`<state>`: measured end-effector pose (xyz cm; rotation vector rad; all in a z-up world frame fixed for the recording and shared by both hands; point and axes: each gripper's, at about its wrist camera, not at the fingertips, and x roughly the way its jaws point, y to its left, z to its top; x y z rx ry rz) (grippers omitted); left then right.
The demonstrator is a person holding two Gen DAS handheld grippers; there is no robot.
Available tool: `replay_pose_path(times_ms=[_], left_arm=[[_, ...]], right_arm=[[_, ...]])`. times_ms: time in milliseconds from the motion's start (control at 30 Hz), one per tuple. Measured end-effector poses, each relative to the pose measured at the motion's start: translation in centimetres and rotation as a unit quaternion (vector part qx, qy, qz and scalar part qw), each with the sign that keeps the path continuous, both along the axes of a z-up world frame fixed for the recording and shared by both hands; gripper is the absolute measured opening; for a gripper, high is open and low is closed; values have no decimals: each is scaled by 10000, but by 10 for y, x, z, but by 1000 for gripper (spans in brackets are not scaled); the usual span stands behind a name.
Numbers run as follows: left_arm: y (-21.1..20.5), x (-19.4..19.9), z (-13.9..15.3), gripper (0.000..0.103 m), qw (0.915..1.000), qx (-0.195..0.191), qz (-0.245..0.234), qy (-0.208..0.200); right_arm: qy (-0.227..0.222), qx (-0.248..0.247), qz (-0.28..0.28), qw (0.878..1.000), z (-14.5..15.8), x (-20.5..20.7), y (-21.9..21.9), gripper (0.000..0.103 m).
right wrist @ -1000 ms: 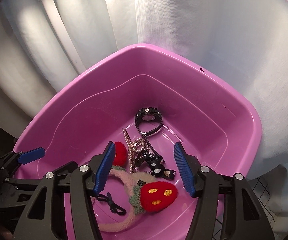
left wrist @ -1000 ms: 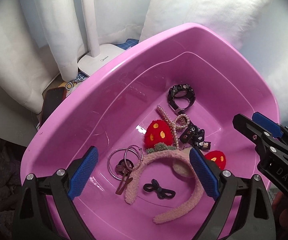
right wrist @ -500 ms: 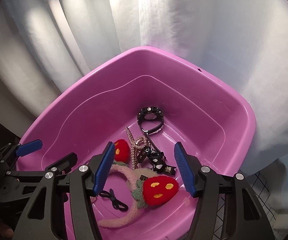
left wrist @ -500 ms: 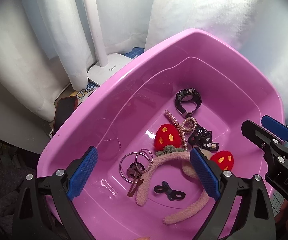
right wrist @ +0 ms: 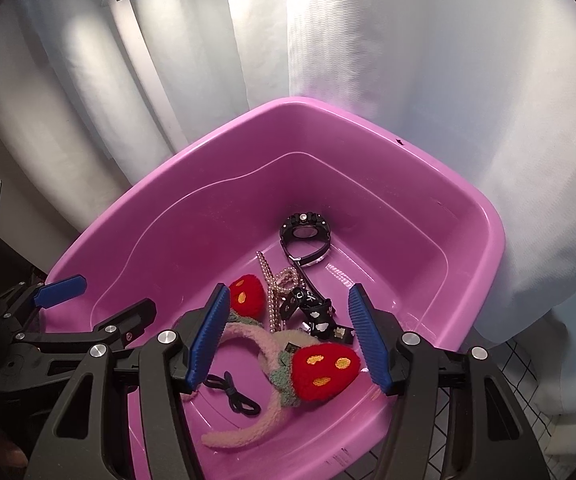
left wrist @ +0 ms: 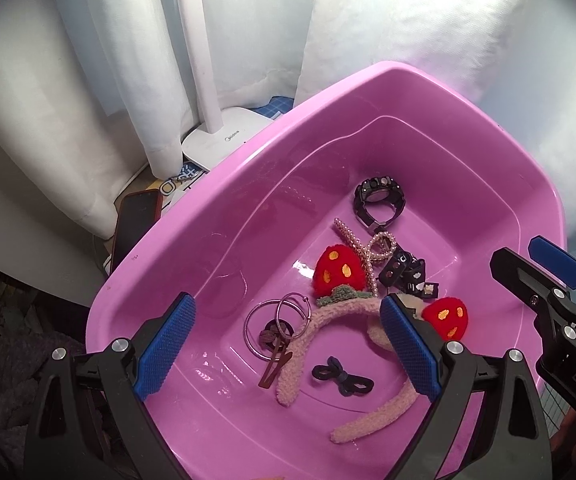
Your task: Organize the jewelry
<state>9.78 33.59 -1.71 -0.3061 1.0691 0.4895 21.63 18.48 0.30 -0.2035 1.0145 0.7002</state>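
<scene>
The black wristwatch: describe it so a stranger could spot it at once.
Look inside the pink tub and go to the far end of its floor, beyond the strawberry headband. The black wristwatch lies there alone, just past the pearl hair clip. It is the only piece with a round dial.

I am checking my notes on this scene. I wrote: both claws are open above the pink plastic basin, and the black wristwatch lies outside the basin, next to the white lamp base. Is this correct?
Not quite. Both the left claw and the right claw are open above the pink plastic basin, but the black wristwatch lies inside the basin, at its far end, not beside the white lamp base. The left wrist view shows this.
</scene>
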Motion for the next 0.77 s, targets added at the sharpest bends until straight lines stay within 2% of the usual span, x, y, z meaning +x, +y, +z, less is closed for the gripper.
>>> replay_pose_path(times_ms=[767], left_arm=[[-1,-8,3,92,9999,-11,11,-103]], right_arm=[[-38,59,-31,10000,4,-7,-8,59]])
